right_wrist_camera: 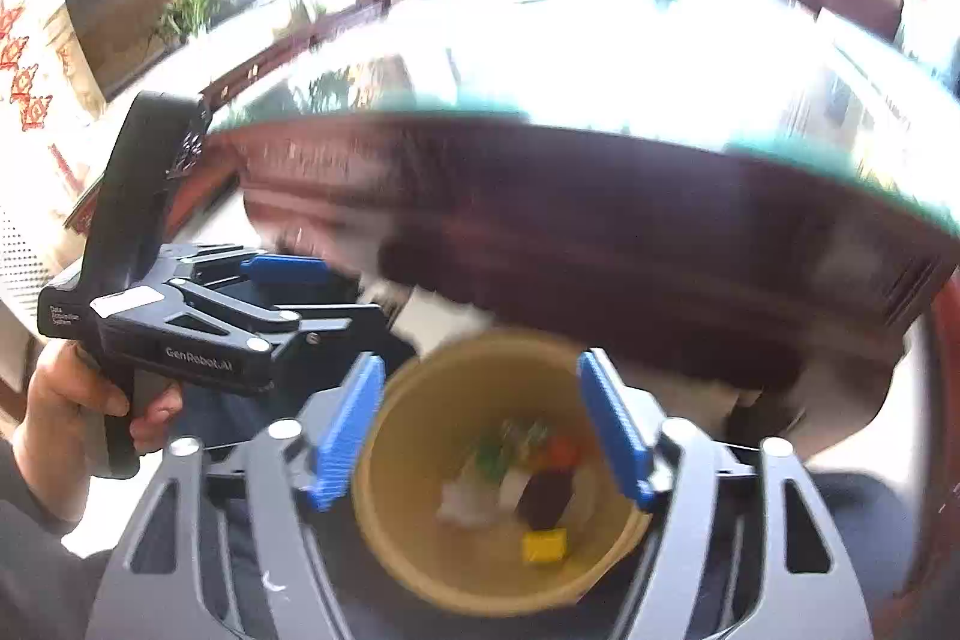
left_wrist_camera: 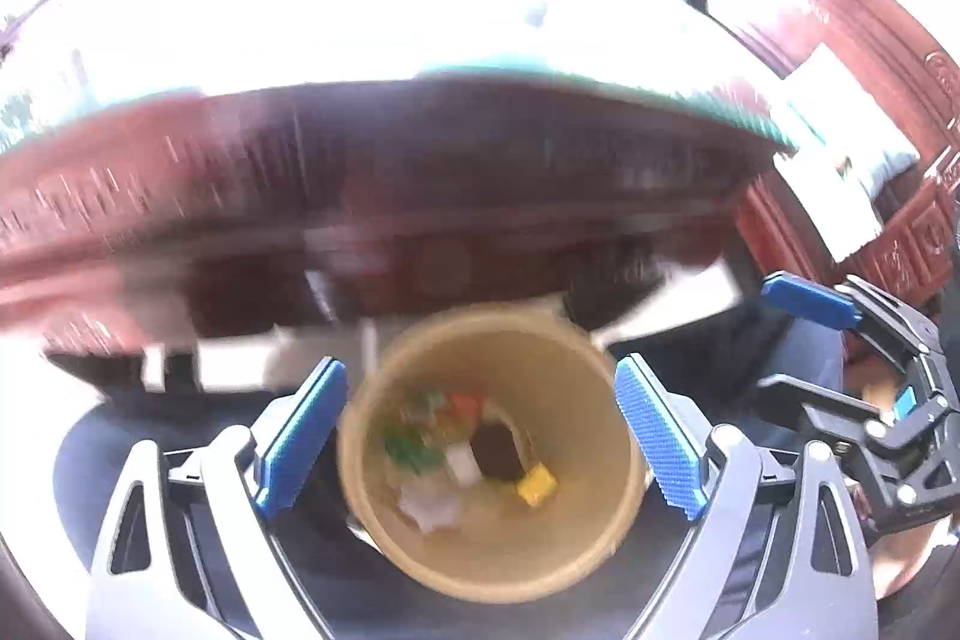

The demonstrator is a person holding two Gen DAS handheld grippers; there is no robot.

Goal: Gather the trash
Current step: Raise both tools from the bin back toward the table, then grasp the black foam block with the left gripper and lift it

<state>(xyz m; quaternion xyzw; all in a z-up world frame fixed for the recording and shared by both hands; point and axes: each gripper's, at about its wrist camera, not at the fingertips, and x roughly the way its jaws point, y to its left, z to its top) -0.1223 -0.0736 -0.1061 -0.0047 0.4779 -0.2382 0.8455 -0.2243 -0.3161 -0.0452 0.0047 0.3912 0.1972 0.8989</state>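
Note:
A tan waste bin (left_wrist_camera: pixel 498 562) stands on the floor below both grippers, seen from above; it also shows in the right wrist view (right_wrist_camera: pixel 420 538). Inside lie scraps of trash: a yellow piece (left_wrist_camera: pixel 536 484), a dark brown piece (left_wrist_camera: pixel 497 451), white, green and orange bits. My left gripper (left_wrist_camera: pixel 480 442) is open and empty above the bin's mouth. My right gripper (right_wrist_camera: pixel 489 436) is open and empty above the bin too. The right gripper shows at the right of the left wrist view (left_wrist_camera: pixel 852 340), and the left one at the left of the right wrist view (right_wrist_camera: pixel 288 280).
A dark red wooden table (left_wrist_camera: pixel 420 196) with a glossy glass top runs across just beyond the bin. Carved red wooden furniture (left_wrist_camera: pixel 900 232) stands at the right. Both views are motion-blurred. A hand (right_wrist_camera: pixel 66 400) holds the left gripper's handle.

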